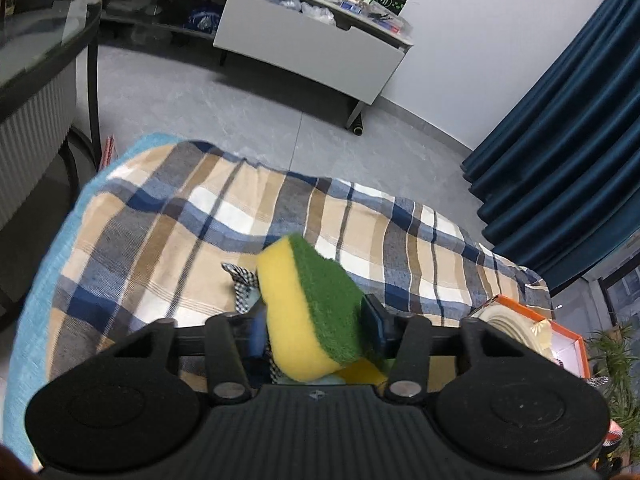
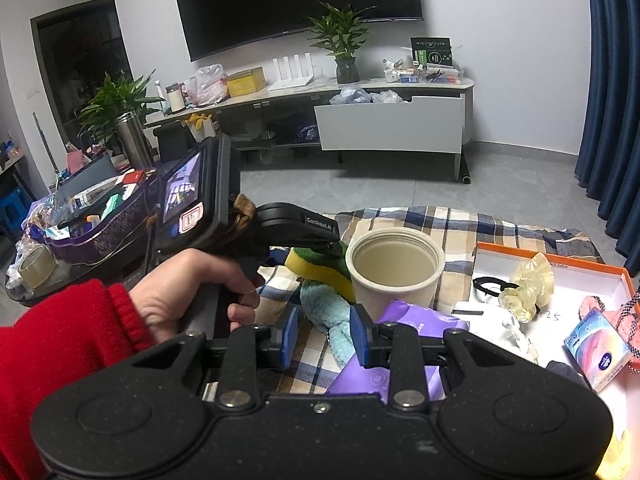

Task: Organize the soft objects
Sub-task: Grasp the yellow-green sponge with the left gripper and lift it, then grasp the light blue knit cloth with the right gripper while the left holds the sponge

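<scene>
Yellow-green sponge [image 1: 310, 312] pinched in left gripper [image 1: 316, 320]; right gripper [image 2: 324, 334] spread, empty.

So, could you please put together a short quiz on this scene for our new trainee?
1. True or false: the left gripper is shut on the sponge.
2. Which lies between the right gripper's open fingers? A. teal plush cloth B. tape roll C. tissue pack
3. Fill in: the beige cup stands on the ______ blanket.

Key:
1. True; the blue pads squeeze its yellow and green sides.
2. A; the cloth lies untouched beyond the pads.
3. Plaid.
</scene>
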`<state>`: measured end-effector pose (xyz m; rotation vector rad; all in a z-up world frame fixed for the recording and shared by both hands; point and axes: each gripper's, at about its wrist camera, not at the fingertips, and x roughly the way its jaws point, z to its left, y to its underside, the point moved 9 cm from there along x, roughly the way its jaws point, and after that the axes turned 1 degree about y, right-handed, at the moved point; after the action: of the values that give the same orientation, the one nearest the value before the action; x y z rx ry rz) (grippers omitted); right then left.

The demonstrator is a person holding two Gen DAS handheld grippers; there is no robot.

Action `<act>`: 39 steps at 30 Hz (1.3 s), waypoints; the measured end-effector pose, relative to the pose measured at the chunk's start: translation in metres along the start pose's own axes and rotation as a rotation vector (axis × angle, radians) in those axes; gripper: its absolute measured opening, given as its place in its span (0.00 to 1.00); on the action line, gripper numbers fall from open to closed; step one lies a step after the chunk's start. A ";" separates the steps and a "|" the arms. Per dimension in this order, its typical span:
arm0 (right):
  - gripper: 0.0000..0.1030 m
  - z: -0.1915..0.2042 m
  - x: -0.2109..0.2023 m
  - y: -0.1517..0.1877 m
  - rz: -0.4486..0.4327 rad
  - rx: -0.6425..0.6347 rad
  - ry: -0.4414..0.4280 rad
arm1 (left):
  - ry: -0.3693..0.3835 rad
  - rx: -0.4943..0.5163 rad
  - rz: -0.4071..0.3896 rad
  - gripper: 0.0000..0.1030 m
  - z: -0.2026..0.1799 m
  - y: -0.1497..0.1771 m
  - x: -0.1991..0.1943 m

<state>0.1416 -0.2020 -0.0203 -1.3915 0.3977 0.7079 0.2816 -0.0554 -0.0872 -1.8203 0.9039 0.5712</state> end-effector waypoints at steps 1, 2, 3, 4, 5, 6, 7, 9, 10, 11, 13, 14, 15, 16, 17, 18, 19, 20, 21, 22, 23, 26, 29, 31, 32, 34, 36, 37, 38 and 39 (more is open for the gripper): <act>0.35 0.001 0.000 0.000 0.003 -0.001 0.003 | 0.008 -0.009 -0.005 0.42 -0.001 0.000 -0.002; 0.35 0.002 0.001 0.001 0.006 -0.003 0.004 | 0.017 -0.008 -0.012 0.40 -0.002 0.000 -0.006; 0.35 0.003 0.001 0.001 0.008 -0.006 0.005 | 0.019 -0.010 -0.023 0.36 -0.003 -0.002 -0.009; 0.35 0.004 0.001 0.001 0.010 -0.008 0.008 | 0.022 -0.014 -0.040 0.35 -0.003 -0.004 -0.015; 0.35 0.004 0.002 0.001 0.012 -0.009 0.011 | 0.025 -0.016 -0.064 0.34 -0.002 -0.006 -0.025; 0.35 0.006 0.002 0.001 0.015 -0.010 0.013 | 0.026 -0.014 -0.085 0.34 -0.003 -0.009 -0.032; 0.35 0.007 0.003 0.001 0.019 -0.011 0.017 | 0.026 -0.007 -0.110 0.34 -0.003 -0.013 -0.040; 0.35 0.011 0.007 0.001 0.032 -0.017 0.025 | 0.022 0.004 -0.147 0.34 0.001 -0.016 -0.058; 0.35 0.013 0.009 0.002 0.041 -0.019 0.027 | 0.016 0.008 -0.168 0.34 0.005 -0.018 -0.068; 0.35 0.015 0.012 0.002 0.051 -0.021 0.027 | 0.006 0.022 -0.192 0.34 0.009 -0.018 -0.080; 0.35 0.022 0.018 0.003 0.071 -0.030 0.025 | -0.026 0.059 -0.243 0.34 0.014 -0.020 -0.101; 0.35 0.025 0.022 0.004 0.081 -0.037 0.023 | -0.039 0.076 -0.262 0.34 0.018 -0.018 -0.111; 0.35 0.029 0.026 0.004 0.094 -0.043 0.023 | -0.052 0.090 -0.272 0.34 0.021 -0.015 -0.119; 0.35 0.032 0.032 0.006 0.111 -0.048 0.024 | -0.062 0.095 -0.280 0.34 0.025 -0.012 -0.126; 0.35 0.035 0.038 0.007 0.128 -0.049 0.028 | -0.073 0.097 -0.287 0.34 0.031 -0.007 -0.134; 0.35 0.037 0.044 0.008 0.145 -0.045 0.032 | -0.082 0.101 -0.288 0.34 0.037 -0.001 -0.139; 0.35 0.040 0.051 0.009 0.162 -0.042 0.033 | -0.090 0.103 -0.285 0.34 0.041 0.003 -0.141; 0.35 0.043 0.058 0.009 0.176 -0.049 0.033 | -0.103 0.104 -0.280 0.34 0.047 0.008 -0.143; 0.35 0.046 0.065 0.010 0.187 -0.064 0.045 | -0.113 0.112 -0.272 0.34 0.052 0.013 -0.145; 0.35 0.051 0.071 0.010 0.197 -0.090 0.061 | -0.123 0.128 -0.265 0.34 0.056 0.018 -0.146; 0.35 0.055 0.078 0.010 0.206 -0.122 0.071 | -0.133 0.140 -0.263 0.34 0.058 0.021 -0.146; 0.35 0.061 0.097 0.006 0.217 -0.209 0.121 | -0.151 0.181 -0.254 0.34 0.064 0.028 -0.147; 0.35 0.062 0.117 -0.001 0.236 -0.263 0.159 | -0.149 0.180 -0.267 0.34 0.071 0.026 -0.147; 0.35 0.062 0.132 -0.002 0.267 -0.304 0.187 | -0.136 0.161 -0.275 0.34 0.077 0.025 -0.149; 0.35 0.062 0.138 -0.001 0.280 -0.331 0.200 | -0.129 0.151 -0.280 0.34 0.078 0.024 -0.149; 0.35 0.063 0.153 0.003 0.310 -0.397 0.249 | -0.123 0.150 -0.289 0.34 0.079 0.024 -0.149; 0.35 0.062 0.166 0.008 0.332 -0.458 0.300 | -0.122 0.152 -0.296 0.34 0.080 0.024 -0.149; 0.35 0.060 0.171 0.010 0.344 -0.481 0.316 | -0.121 0.151 -0.297 0.34 0.081 0.023 -0.147; 0.35 0.059 0.177 0.013 0.360 -0.497 0.331 | -0.122 0.149 -0.297 0.34 0.082 0.023 -0.146; 0.37 0.056 0.182 0.015 0.374 -0.501 0.340 | -0.126 0.148 -0.297 0.34 0.083 0.024 -0.144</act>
<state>0.2575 -0.1074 -0.1398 -1.9502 0.8023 0.9159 0.1754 0.0624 -0.0303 -1.7226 0.5627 0.4142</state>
